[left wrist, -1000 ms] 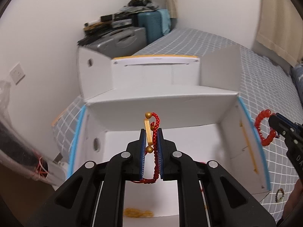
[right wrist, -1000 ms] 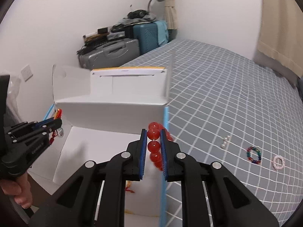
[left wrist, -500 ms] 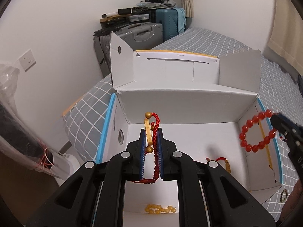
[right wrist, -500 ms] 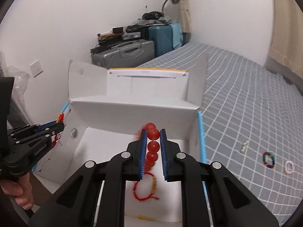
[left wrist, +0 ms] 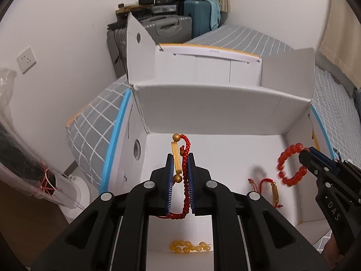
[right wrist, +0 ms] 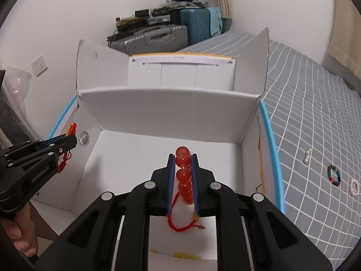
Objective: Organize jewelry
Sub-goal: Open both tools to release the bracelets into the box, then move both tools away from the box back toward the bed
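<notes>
My left gripper is shut on a red cord bracelet with gold beads, held over the open white box. It shows in the right wrist view at the box's left wall. My right gripper is shut on a red bead bracelet above the box floor. It shows in the left wrist view with the bead loop hanging from it. In the box lie another red cord bracelet and a yellow bead bracelet.
The box stands on a grey checked bed. On the bed right of the box lie a pearl piece, a multicoloured bead ring and a white ring. Suitcases stand against the wall behind.
Both grippers have moved forward and down over the box, each still holding its bracelet. The right gripper now sits inside the box opening.
</notes>
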A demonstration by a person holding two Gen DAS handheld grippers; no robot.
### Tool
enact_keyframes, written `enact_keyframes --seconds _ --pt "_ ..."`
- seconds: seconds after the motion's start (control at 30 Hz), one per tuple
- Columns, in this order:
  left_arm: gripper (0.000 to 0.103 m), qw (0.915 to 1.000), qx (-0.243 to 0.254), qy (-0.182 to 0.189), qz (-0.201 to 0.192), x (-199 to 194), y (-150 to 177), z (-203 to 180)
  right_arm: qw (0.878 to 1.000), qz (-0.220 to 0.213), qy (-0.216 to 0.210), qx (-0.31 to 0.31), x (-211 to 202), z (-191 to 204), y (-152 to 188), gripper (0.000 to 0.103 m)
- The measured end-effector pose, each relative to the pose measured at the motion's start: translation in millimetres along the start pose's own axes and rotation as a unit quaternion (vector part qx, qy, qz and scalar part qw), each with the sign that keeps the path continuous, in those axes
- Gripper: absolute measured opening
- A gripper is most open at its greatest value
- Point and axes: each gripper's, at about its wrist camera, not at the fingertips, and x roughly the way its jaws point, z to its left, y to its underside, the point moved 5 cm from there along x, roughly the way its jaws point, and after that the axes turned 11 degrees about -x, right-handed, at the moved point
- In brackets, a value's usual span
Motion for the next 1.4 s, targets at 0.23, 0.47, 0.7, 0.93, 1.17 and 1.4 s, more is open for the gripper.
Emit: enact_keyframes --seconds 0.23,0.47,0.7,0.93,1.17,1.4 --pt "0.015 0.9999 -0.001 0.0 0.013 10.9 7.1 1.2 1.0 0.015 -0.006 -0.002 10.4 3.7 6.5 0.013" --pt "0.032 0.9999 -0.006 -0.003 0.014 13.3 8.3 4.0 1.0 0.011 0.003 -0.006 7.6 7.3 5.0 0.03" --pt "0.069 0.9999 -0.011 0.0 -0.004 2.8 5.3 3.8 1.0 -0.006 0.01 0.001 -5.8 2.4 2.7 0.074" --pt "0.095 0.9995 -0.016 -0.003 -0.028 -10.2 -3.4 3.2 0.999 -0.046 0.029 0.001 -27.6 -7.2 -4.8 0.095" --pt "0.097 0.9988 -0.016 0.001 -0.046 -21.1 -9.3 -4.8 0.997 -0.062 0.04 0.019 -44.6 -25.2 -3.6 0.095" --pt "0.097 0.9988 -0.01 0.018 -0.045 -29.1 -12.0 -25.9 0.995 -0.077 0.059 0.032 -66.6 -48.4 -0.7 0.095"
